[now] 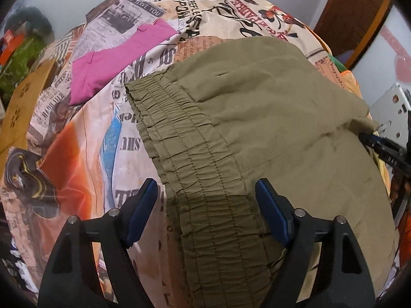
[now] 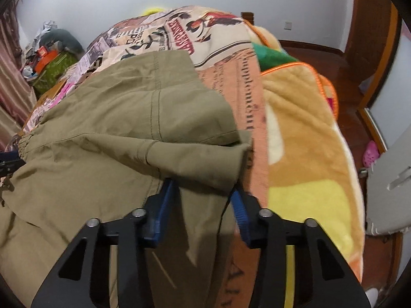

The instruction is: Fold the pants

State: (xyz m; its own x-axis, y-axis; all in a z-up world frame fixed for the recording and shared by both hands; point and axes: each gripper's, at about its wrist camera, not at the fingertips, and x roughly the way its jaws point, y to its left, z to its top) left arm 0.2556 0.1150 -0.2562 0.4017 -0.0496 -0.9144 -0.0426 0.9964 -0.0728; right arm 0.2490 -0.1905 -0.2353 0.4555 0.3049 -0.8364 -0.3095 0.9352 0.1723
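1. So, the olive-green pants (image 1: pixel 269 118) lie on a bed, spread over a bedspread (image 1: pixel 84 159) printed like old newspapers, with the elastic waistband (image 1: pixel 185 154) towards the left and the legs already doubled back over the seat, to judge by the layered fabric.
2. The left gripper (image 1: pixel 206 206) hangs just over the near end of the waistband. Its blue pads (image 1: pixel 143 210) stand wide apart with the gathered elastic between them, and they press on nothing that I can see.
3. The right gripper (image 2: pixel 203 200) sits at the near right corner of the pants, where a folded flap (image 2: pixel 205 161) droops between its blue pads. The jaws are narrowed around that flap, but motion blur and the cloth over the tips keep me from telling whether they pinch it.
4. A folded pink garment (image 1: pixel 120 61) lies on the far left of the bedspread, well apart from the pants; it looks finished and set aside.
5. A yellow-and-orange fleece blanket (image 2: pixel 308 138) covers the right side of the bed, beside the pants.
6. By my reckoning the fold is partway: the length looks halved, yet the bundle is broad and loose. What seems left is one more fold from the near edge to the far, then smoothing.
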